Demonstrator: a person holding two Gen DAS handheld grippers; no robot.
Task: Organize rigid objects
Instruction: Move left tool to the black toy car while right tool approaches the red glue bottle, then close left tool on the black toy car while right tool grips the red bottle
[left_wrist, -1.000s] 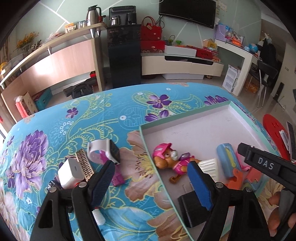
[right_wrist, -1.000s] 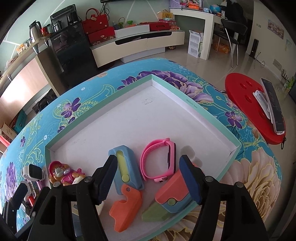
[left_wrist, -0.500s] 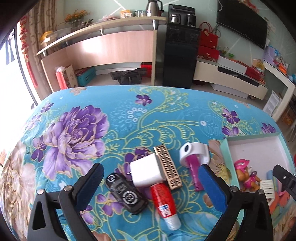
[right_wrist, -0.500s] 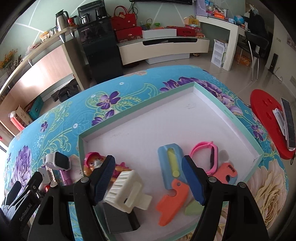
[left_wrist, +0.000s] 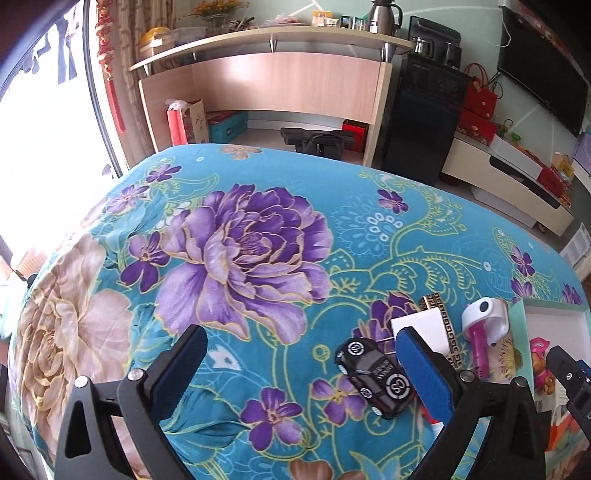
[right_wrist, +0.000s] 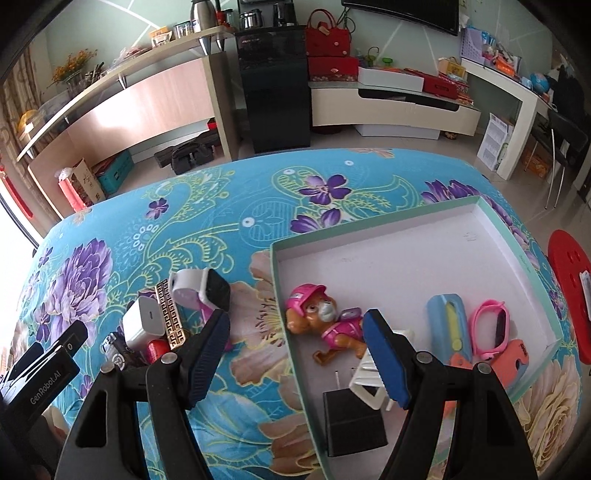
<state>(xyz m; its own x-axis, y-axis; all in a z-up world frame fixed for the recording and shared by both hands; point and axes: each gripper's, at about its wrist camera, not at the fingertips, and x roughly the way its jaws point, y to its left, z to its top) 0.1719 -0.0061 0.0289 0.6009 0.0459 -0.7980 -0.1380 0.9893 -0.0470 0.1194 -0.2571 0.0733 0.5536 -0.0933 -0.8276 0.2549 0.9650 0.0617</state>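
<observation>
A shallow white tray with a green rim (right_wrist: 406, 218) lies on the floral table. It holds a pink pup toy (right_wrist: 325, 321), a black charger (right_wrist: 351, 424), a white plastic piece (right_wrist: 369, 384), a blue block (right_wrist: 448, 325), a pink band (right_wrist: 493, 328) and orange pieces (right_wrist: 517, 362). Left of the tray lie a white watch (right_wrist: 201, 290), a white charger (right_wrist: 142, 319), a gold patterned bar (right_wrist: 170, 314), a red tube (right_wrist: 157, 349) and a black toy car (left_wrist: 376, 371). My left gripper (left_wrist: 299, 369) is open and empty, left of the car. My right gripper (right_wrist: 295, 354) is open and empty over the tray's left rim.
The tablecloth (left_wrist: 240, 251) is blue with large purple flowers. A red stool (right_wrist: 569, 295) with flat things on it stands right of the table. Shelves, a black cabinet (right_wrist: 273, 88) and a TV bench line the far wall.
My left gripper has swung left, away from the tray, and now faces the loose pile. My right gripper has also swung left and let go of the white plastic piece into the tray.
</observation>
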